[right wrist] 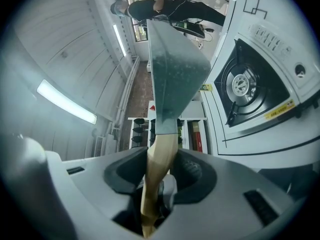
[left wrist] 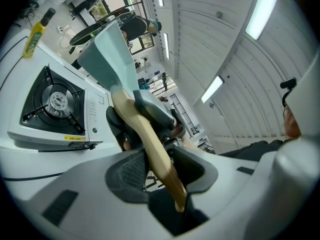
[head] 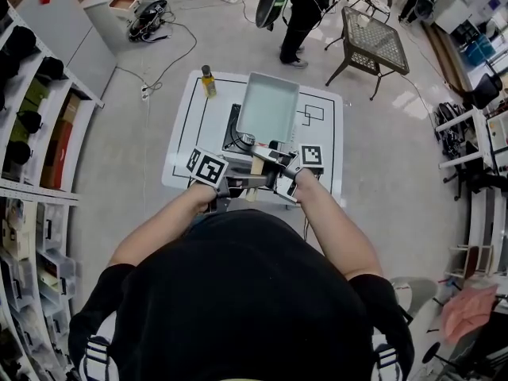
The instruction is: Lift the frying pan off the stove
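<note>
A square pale-teal frying pan (head: pixel 268 105) with a wooden handle (head: pixel 255 167) hangs in the air above the white table, clear of the stove (head: pixel 236 130). The stove's black burner (left wrist: pixel 55 103) is bare. Both grippers hold the handle. My left gripper (head: pixel 240 183) is shut on its end, with the handle (left wrist: pixel 150 139) running between the pads. My right gripper (head: pixel 275 162) is shut on the handle nearer the pan. In the right gripper view the pan (right wrist: pixel 175 69) rises from the jaws (right wrist: pixel 159 171), with the stove (right wrist: pixel 250 89) at the right.
A yellow oil bottle (head: pixel 208 81) stands at the far left corner of the white table (head: pixel 178 157). A person in black (head: pixel 305 10) stands beyond it, next to a metal mesh table (head: pixel 375 42). Shelves (head: pixel 32 133) line the left side.
</note>
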